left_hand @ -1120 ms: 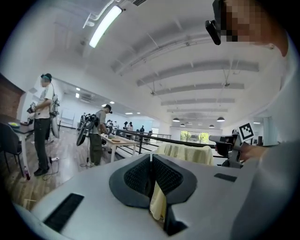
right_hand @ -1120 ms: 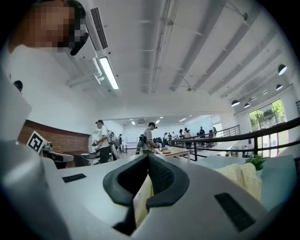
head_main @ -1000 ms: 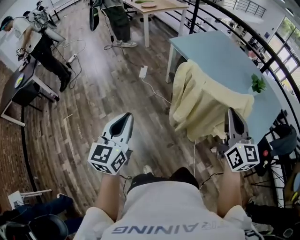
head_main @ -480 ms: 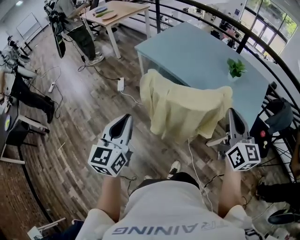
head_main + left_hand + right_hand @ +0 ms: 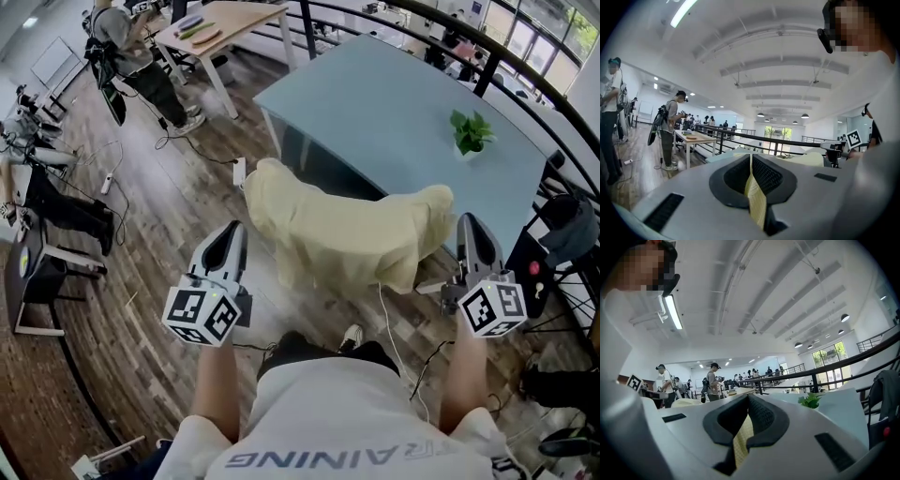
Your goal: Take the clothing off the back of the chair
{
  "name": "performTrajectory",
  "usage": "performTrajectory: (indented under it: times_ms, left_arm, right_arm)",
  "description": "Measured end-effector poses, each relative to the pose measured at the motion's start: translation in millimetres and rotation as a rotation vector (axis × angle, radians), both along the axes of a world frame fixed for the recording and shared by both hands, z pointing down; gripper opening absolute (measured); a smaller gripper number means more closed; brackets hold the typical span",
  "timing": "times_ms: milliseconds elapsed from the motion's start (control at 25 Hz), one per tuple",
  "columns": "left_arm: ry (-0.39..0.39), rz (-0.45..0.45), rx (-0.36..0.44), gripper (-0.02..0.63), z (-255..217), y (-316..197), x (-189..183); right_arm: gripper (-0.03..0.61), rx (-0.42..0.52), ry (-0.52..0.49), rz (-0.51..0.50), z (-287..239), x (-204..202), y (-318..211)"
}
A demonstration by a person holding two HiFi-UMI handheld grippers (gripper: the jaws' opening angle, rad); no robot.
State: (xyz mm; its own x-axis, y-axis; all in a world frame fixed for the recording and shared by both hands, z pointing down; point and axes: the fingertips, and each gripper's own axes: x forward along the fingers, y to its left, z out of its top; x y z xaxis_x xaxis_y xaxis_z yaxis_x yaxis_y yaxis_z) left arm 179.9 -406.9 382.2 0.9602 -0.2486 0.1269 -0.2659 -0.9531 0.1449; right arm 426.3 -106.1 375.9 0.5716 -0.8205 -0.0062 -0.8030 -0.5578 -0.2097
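A pale yellow garment hangs over the back of a chair that it hides almost wholly, pushed up to a light blue table. My left gripper is held level to the garment's lower left, apart from it and shut. My right gripper is just right of the garment's right end, also shut and holding nothing. In the left gripper view the closed jaws point past the garment. In the right gripper view the closed jaws show it at the left.
A small potted plant stands on the blue table. A power strip and a white cable lie on the wooden floor. A black railing runs behind the table. A dark chair with a bag is at the right, and people stand at the left.
The view has swung round and come nearer: the garment has slid from upper right to the middle, between both grippers. Both grippers stay shut at the same height in the picture.
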Motion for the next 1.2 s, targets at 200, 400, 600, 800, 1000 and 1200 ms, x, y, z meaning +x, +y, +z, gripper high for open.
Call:
performTrajectory:
  times_ms: [200,400,600,800,1000,1200]
  left_arm:
    - [-0.011,0.031,-0.010,0.044,1,-14,22]
    - [-0.074,0.096,-0.021,0.044,-3,-55,47]
    - [-0.211,0.340,-0.136,0.058,6,-74,86]
    - [-0.413,0.571,-0.264,0.195,23,-85,122]
    - [-0.601,0.753,-0.433,0.198,45,-92,146]
    - [-0.684,0.826,-0.605,0.207,58,-88,161]
  right_arm:
    - [0.023,-0.043,-0.059,-0.001,15,19,0]
    - [0.025,-0.099,-0.131,-0.066,18,32,-16]
    - [0.100,-0.249,-0.166,-0.080,23,46,-31]
    - [0.150,-0.373,-0.188,-0.203,27,63,-51]
    - [0.202,-0.486,-0.321,-0.427,46,73,-58]
    - [0.245,-0.573,-0.474,-0.466,81,85,-52]
